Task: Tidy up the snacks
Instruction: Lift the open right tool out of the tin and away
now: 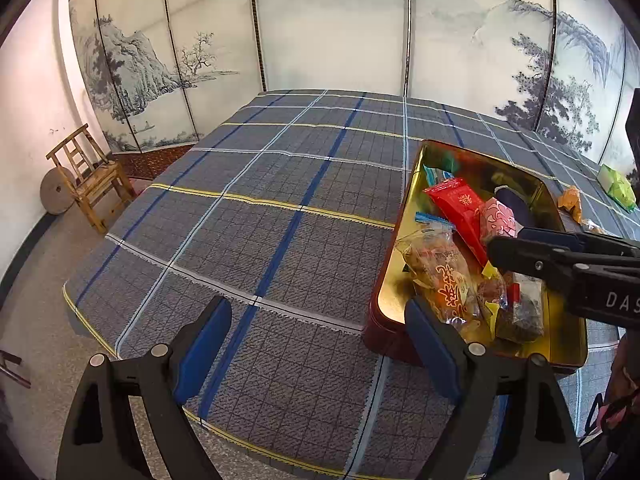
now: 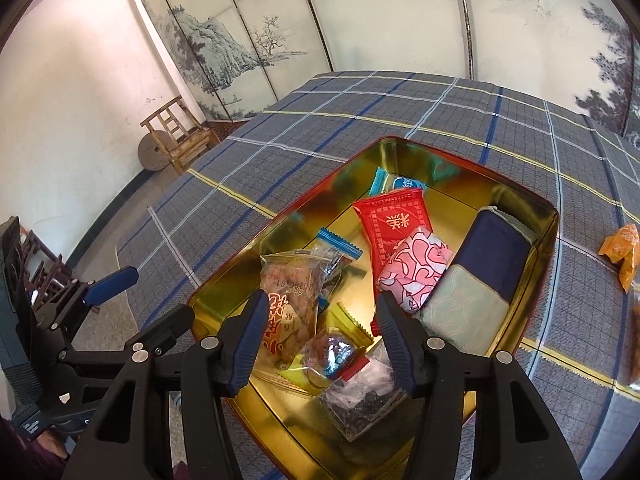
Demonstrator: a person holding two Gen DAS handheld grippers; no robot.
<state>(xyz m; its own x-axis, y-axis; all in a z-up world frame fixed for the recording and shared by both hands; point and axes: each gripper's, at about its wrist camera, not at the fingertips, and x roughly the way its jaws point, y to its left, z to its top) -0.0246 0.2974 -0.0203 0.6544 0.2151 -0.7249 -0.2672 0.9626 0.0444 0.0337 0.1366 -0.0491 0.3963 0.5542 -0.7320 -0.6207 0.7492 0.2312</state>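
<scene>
You are holding the right gripper point(image 2: 320, 340) over the near end of the gold-lined tin point(image 2: 548, 216), its fingers apart and empty, likely so a snack can drop clear or be picked next. Just beneath it are lying a dark tea packet point(image 2: 360, 404) and a clear-wrapped pastry point(image 2: 286, 316); just beyond its right finger a pink patterned packet point(image 2: 414, 268) is leaning on the red packet point(image 2: 394, 224), with a navy-and-pale pouch point(image 2: 480, 276) filling the right wall. Your left gripper point(image 1: 320, 344) is waiting spread open over bare plaid cloth point(image 1: 240, 220), left of the tin. Farther right, orange point(image 2: 622, 250) and green snacks point(image 1: 618, 188) are still sitting outside on the cloth.
</scene>
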